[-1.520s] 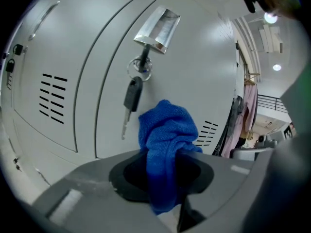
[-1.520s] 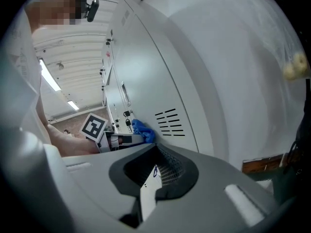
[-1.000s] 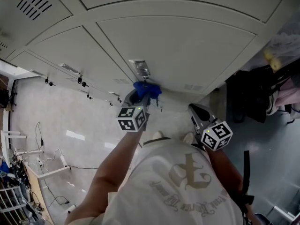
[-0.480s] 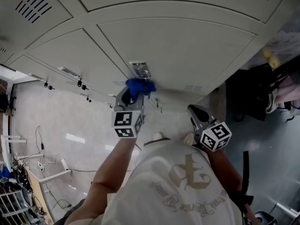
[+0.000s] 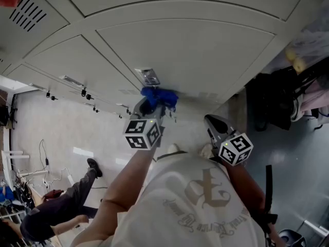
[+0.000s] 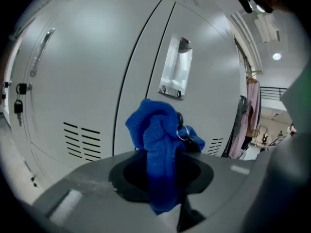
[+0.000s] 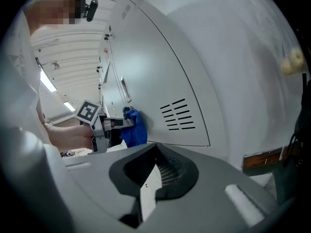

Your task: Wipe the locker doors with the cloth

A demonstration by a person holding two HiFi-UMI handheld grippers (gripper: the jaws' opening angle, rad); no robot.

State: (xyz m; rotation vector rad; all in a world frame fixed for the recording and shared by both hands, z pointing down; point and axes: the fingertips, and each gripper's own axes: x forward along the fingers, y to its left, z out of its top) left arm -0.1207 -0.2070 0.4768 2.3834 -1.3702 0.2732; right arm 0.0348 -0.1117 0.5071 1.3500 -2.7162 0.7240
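Note:
A blue cloth point(image 5: 158, 98) is bunched in my left gripper point(image 5: 153, 106), which is shut on it and holds it against a pale grey locker door point(image 5: 195, 55), just below the door's small metal label holder point(image 5: 149, 77). In the left gripper view the cloth point(image 6: 156, 144) covers the jaws, with a key ring caught in its folds. My right gripper point(image 5: 215, 123) hangs back from the lockers, low at the right, shut with nothing in it. From the right gripper view the left gripper point(image 7: 109, 125) and the cloth point(image 7: 134, 128) show against the door.
Door vents point(image 6: 80, 140) lie low on the neighbouring door, and keys point(image 5: 85, 92) hang from locks further left. Dark bags and clothes point(image 5: 277, 102) stand right of the lockers. A person point(image 5: 56, 210) is down on the floor at lower left, near cables point(image 5: 51, 176).
The left gripper carried the cloth left along the door, then back to the right. A person has come into view at lower left. The right gripper has barely moved.

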